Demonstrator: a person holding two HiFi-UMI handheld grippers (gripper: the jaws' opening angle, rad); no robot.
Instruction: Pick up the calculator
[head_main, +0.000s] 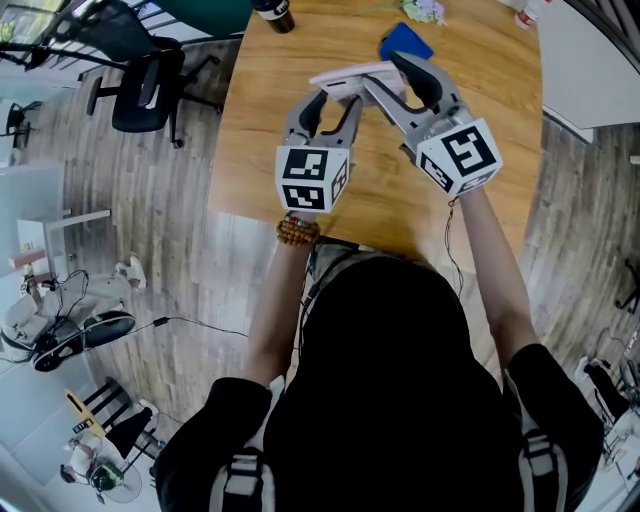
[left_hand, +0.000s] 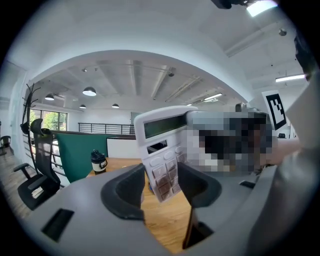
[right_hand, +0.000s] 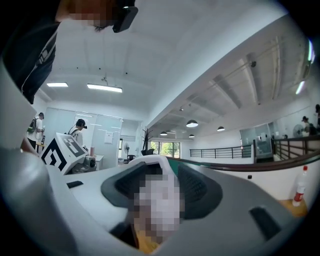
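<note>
A white calculator (head_main: 352, 77) is held up above the wooden table (head_main: 260, 150), between both grippers. In the head view my left gripper (head_main: 333, 98) grips its near left end and my right gripper (head_main: 388, 76) grips its right side. The left gripper view shows the calculator (left_hand: 161, 145) upright and tilted, display on top, its key end pinched in the left gripper (left_hand: 160, 186). In the right gripper view a white edge sits between the jaws of the right gripper (right_hand: 157, 187), mostly hidden by a mosaic patch.
On the far part of the table lie a blue object (head_main: 405, 42) and a dark bottle (head_main: 275, 12). A black office chair (head_main: 145, 85) stands left of the table. A green partition (left_hand: 75, 155) and a plastic bottle (right_hand: 300, 187) show in the gripper views.
</note>
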